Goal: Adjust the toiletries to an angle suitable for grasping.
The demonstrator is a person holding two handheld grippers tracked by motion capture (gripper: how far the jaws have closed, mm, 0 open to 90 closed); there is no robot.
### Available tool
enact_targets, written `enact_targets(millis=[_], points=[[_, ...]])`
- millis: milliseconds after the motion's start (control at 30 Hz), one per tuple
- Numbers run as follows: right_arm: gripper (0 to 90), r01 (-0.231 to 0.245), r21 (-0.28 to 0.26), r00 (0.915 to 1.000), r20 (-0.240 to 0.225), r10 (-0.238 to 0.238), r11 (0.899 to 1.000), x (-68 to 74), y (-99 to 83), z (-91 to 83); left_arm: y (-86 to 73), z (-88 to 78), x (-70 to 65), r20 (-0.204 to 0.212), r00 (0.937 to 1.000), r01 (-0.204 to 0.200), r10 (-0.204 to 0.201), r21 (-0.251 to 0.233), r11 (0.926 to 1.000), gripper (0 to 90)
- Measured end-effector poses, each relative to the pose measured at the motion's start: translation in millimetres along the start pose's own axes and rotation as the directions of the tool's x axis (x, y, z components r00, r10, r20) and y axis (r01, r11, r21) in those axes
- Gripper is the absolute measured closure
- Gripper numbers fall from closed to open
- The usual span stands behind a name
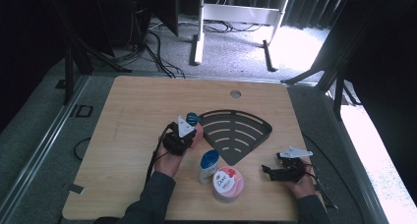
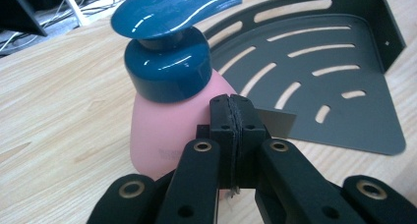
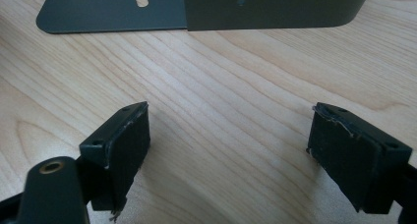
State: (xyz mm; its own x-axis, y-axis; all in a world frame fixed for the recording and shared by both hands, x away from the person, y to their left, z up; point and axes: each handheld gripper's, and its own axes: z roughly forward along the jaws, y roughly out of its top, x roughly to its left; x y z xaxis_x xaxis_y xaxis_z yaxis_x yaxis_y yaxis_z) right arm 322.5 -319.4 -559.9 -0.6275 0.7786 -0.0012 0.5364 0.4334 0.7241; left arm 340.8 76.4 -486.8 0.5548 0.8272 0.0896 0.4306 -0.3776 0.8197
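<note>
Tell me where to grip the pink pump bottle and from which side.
Grip the pink pump bottle on its pink body below the blue collar, coming level from the side away from the dark corner shelf. It stands upright, and the overhanging pump head blocks a top approach.

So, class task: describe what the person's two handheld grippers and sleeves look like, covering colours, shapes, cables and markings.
Both the left gripper and the right gripper are black, two-jawed tools with a grey three-cornered plate on top. Their black jaws carry flat, worn-edged pads and brass-ringed screw holes. A black cable trails from the left one. The person wears dark grey long sleeves.
</note>
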Motion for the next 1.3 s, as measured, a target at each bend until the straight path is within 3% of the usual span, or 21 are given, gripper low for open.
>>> enact_targets(millis=[367, 433, 600, 633, 867, 900, 1067, 1167, 1200, 1300], points=[[15.7, 0.002, 0.0, 1.0, 0.0, -0.002, 1.0, -0.1, -0.1, 0.0, 1.9, -0.6, 11.6, -0.017, 0.9996, 0.025, -0.025, 0.006, 0.9997, 89.1], [15.7, 0.002, 0.0, 1.0, 0.0, -0.002, 1.0, -0.1, 0.0, 0.0, 1.7, -5.2, 11.5, 0.007, 0.9992, 0.04, -0.04, 0.0, 0.9992, 89.1], [15.7, 0.002, 0.0, 1.0, 0.0, -0.002, 1.0, -0.1, -0.1, 0.0, 2.6, -20.8, 5.6, 0.066, 0.9975, 0.025, -0.024, -0.019, 0.9995, 89.1], [15.7, 0.001, 0.0, 1.0, 0.0, -0.001, 1.0, -0.1, 0.0, 0.0, 2.9, -28.5, 2.4, 0.098, 0.995, 0.022, -0.019, -0.027, 0.9994, 89.1], [15.7, 0.002, -0.001, 1.0, 0.001, -0.002, 1.0, -0.1, -0.1, 0.1, -2.3, -53.8, -8.7, 0.198, 0.9802, -0.006, 0.015, -0.046, 0.9989, 87.6], [15.7, 0.002, -0.001, 1.0, 0.001, -0.002, 1.0, -0.1, -0.1, 0.1, -2.3, -53.8, -8.7, 0.198, 0.9802, -0.006, 0.015, -0.046, 0.9989, 87.6], [15.7, 0.002, 0.0, 1.0, 0.001, -0.002, 1.0, -0.1, -0.1, 0.0, -9.8, -75.3, -21.1, 0.254, 0.9666, -0.022, 0.036, -0.061, 0.9979, 87.6], [15.7, 0.002, -0.001, 1.0, 0.001, -0.002, 1.0, -0.1, -0.1, 0.1, -11.8, -81.2, -25.2, 0.262, 0.9637, -0.035, 0.05, -0.06, 0.9976, 87.6], [15.7, 0.002, 0.0, 1.0, 0.001, -0.002, 1.0, -0.1, -0.1, 0.0, -14.3, -86.8, -28.1, 0.281, 0.9584, -0.033, 0.05, -0.063, 0.9974, 87.6], [15.7, 0.003, 0.0, 1.0, 0.001, -0.003, 1.0, -0.1, -0.1, 0.0, -19.1, -94.8, -32.2, 0.296, 0.9532, -0.046, 0.062, -0.062, 0.997, 87.8]])
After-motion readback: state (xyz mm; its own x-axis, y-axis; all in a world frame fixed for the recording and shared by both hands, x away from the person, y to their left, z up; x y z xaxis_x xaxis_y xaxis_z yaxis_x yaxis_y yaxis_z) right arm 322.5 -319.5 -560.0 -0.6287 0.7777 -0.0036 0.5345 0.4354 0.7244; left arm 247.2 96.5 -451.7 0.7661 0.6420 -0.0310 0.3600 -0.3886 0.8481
